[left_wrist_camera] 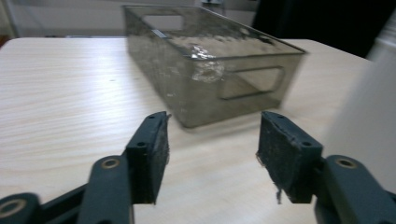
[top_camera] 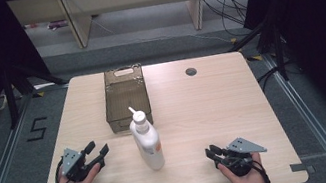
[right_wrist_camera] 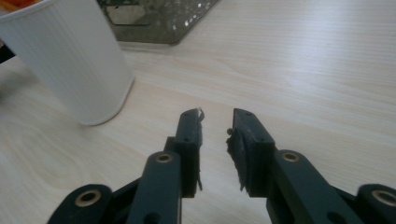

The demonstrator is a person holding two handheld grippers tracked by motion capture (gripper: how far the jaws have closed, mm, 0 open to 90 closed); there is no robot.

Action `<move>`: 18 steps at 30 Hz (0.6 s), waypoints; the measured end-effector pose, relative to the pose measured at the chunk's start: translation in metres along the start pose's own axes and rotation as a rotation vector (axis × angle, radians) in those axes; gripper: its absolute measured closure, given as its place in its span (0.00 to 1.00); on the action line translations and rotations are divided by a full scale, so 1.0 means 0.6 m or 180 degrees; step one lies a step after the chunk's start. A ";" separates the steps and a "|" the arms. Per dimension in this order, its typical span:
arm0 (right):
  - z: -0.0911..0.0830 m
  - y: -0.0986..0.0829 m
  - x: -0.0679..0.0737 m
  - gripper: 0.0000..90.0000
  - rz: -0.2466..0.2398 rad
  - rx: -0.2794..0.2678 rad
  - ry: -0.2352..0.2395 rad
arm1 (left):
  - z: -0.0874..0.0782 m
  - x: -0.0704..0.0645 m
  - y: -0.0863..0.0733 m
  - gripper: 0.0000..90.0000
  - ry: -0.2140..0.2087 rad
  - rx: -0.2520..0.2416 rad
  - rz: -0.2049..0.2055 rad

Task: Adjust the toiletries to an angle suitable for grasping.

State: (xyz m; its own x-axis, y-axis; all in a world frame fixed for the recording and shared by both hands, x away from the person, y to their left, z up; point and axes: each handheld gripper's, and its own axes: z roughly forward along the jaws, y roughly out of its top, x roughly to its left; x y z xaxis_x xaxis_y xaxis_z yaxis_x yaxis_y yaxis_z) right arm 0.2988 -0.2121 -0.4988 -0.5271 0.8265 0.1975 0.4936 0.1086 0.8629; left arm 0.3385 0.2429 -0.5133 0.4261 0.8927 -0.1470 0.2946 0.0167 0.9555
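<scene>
A white bottle (top_camera: 147, 142) stands upright on the tabletop (top_camera: 205, 109), just in front of a smoky clear bin (top_camera: 125, 98). The left gripper (top_camera: 95, 151), left of the bottle, has its fingers wide apart and holds nothing. The right gripper (top_camera: 214, 154), right of the bottle, is narrowly open and empty. In both gripper views the bottle is cut off at the edge, and its label is too small to read

Both grippers, left (top_camera: 97, 151) and right (top_camera: 211, 152), are built of black jaws with brass-coloured rivets, grey three-cornered plates and black cables.
</scene>
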 end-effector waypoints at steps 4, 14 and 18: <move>0.004 -0.003 0.005 0.86 0.0044 0.0073 -0.0019 | -0.018 -0.025 -0.003 0.62 -0.0217 0.0029 0.0137; 0.008 -0.009 0.001 0.86 0.0036 0.0063 -0.0069 | -0.016 -0.072 -0.008 0.99 -0.0696 0.0287 0.0471; 0.008 -0.012 -0.002 0.86 0.0022 0.0049 -0.0143 | -0.013 -0.088 0.000 0.99 -0.0795 0.0271 0.0523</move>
State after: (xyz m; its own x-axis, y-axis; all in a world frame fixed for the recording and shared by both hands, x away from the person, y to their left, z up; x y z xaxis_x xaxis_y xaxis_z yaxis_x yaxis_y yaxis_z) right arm 0.2993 -0.2109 -0.5073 -0.4922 0.8513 0.1820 0.5078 0.1110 0.8543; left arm 0.3092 0.1992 -0.5035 0.6677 0.7419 -0.0608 0.2704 -0.1657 0.9484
